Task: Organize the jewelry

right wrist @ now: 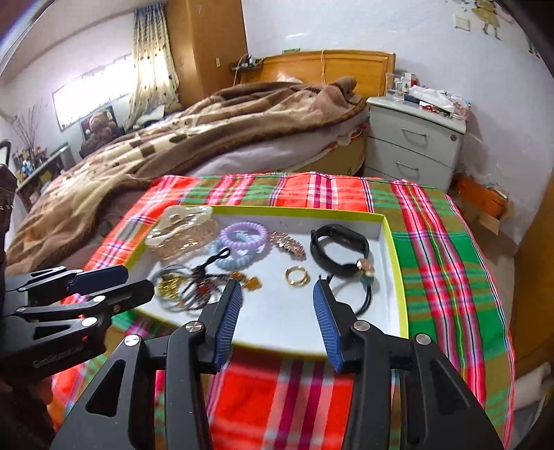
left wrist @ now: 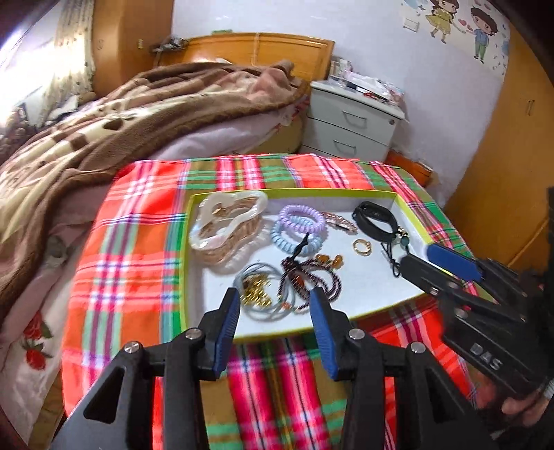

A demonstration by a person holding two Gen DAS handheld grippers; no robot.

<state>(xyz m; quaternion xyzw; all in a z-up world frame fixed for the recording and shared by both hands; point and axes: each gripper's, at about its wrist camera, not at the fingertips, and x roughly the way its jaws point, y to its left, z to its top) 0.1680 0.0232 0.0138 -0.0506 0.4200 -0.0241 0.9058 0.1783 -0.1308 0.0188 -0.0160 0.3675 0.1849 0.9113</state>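
My left gripper [left wrist: 275,304] has its fingers [left wrist: 228,322] wide apart, and nothing is between them. They hang just above the near edge of the tray [left wrist: 412,216] and touch nothing. My right gripper [right wrist: 277,297] is the same: its fingers [right wrist: 327,322] are wide apart and empty, up over the near side of the tray.

All the jewelry lies inside the white tray with the yellow-green rim. At the far left is a big shiny hair claw [left wrist: 226,221]. Next to it are a purple coil hair tie [left wrist: 303,218] and a blue coil hair tie [left wrist: 292,239], touching each other. Beside those is a small sparkly clip [right wrist: 287,244]. A black wristband [right wrist: 339,247] sits at the far right, and a gold ring [right wrist: 297,276] lies near the middle. Close to my left fingers is a pile of thin bangles [left wrist: 258,294] with little gold bits, and a dark beaded string [left wrist: 308,280] is tangled up beside it. A dark cord with a charm [right wrist: 365,270] lies near my right fingers; I can't quite tell what the charm is.

The tray rests on a surface covered by a bright red, green and orange checked cloth [right wrist: 446,263]. Behind it is a bed with a brown blanket [right wrist: 207,131] and a wooden headboard [right wrist: 329,69]. A white drawer cabinet [right wrist: 415,142] stands next to the bed. The wall has cartoon stickers [left wrist: 460,24].
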